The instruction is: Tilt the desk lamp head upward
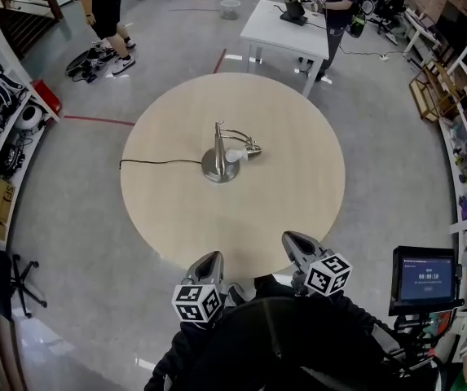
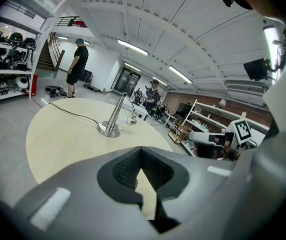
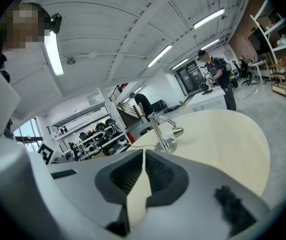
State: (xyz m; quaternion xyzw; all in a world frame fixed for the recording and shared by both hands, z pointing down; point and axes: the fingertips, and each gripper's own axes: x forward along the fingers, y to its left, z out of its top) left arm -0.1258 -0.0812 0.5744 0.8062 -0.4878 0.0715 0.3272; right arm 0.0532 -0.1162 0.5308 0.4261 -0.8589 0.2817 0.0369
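Note:
A silver desk lamp [image 1: 220,156] stands near the middle of the round wooden table [image 1: 298,210]; its thin arm curves over to a small head [image 1: 241,153] that hangs low and points down. The same lamp [image 2: 114,119] [image 3: 162,131] shows in both gripper views, far ahead of the jaws. My left gripper [image 1: 209,261] and right gripper [image 1: 295,243] hover at the table's near edge, well short of the lamp. Both are shut with nothing between the jaws.
A black cord [image 1: 156,162] runs left from the lamp base to the table edge. A white table [image 1: 286,24] with a person beside it stands beyond; another person [image 1: 103,6] stands at the far left. Shelves line both sides, and a monitor [image 1: 425,277] sits at my right.

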